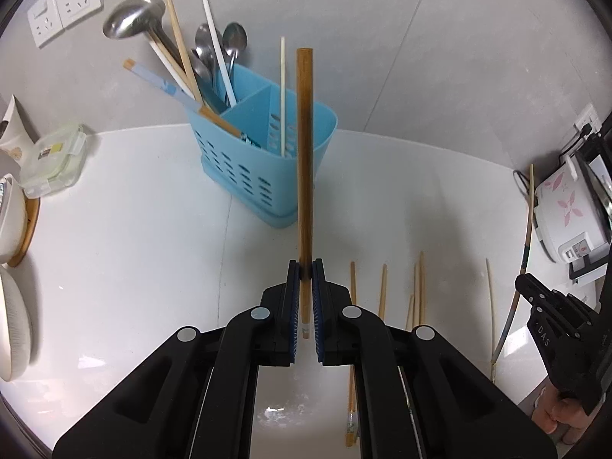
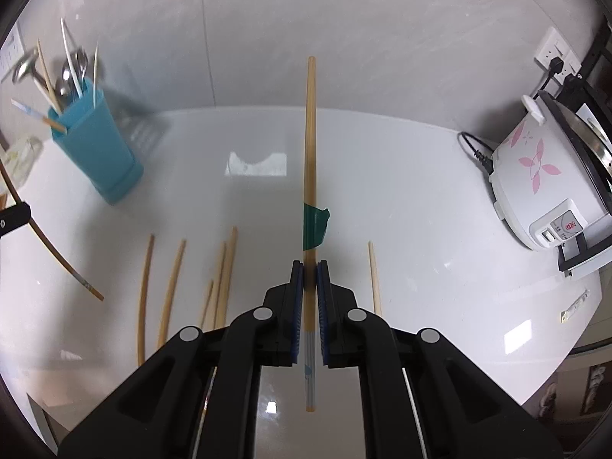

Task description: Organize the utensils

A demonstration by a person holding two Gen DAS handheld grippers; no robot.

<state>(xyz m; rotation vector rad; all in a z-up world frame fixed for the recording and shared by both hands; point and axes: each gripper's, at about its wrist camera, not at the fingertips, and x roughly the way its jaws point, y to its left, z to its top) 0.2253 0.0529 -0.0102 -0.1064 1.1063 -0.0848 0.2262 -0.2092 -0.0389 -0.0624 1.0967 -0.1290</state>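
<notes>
My left gripper point(image 1: 306, 267) is shut on a dark brown chopstick point(image 1: 305, 145) that points up toward the blue utensil holder point(image 1: 264, 160), just in front of its right compartment. The holder has a ladle, spoons and chopsticks in its left part and one white chopstick in its right. My right gripper point(image 2: 310, 267) is shut on a light wooden chopstick point(image 2: 310, 145) with a patterned end, held above the white table. Several loose wooden chopsticks point(image 2: 225, 275) lie on the table below; they also show in the left wrist view point(image 1: 382, 287). The holder stands far left in the right wrist view point(image 2: 99, 145).
A white rice cooker point(image 2: 543, 187) with pink flowers stands at the right. A piece of green tape point(image 2: 315, 225) sticks to the table. A lidded food box point(image 1: 53, 160) and bowls point(image 1: 11, 222) sit at the left. Wall sockets point(image 1: 65, 4) are behind.
</notes>
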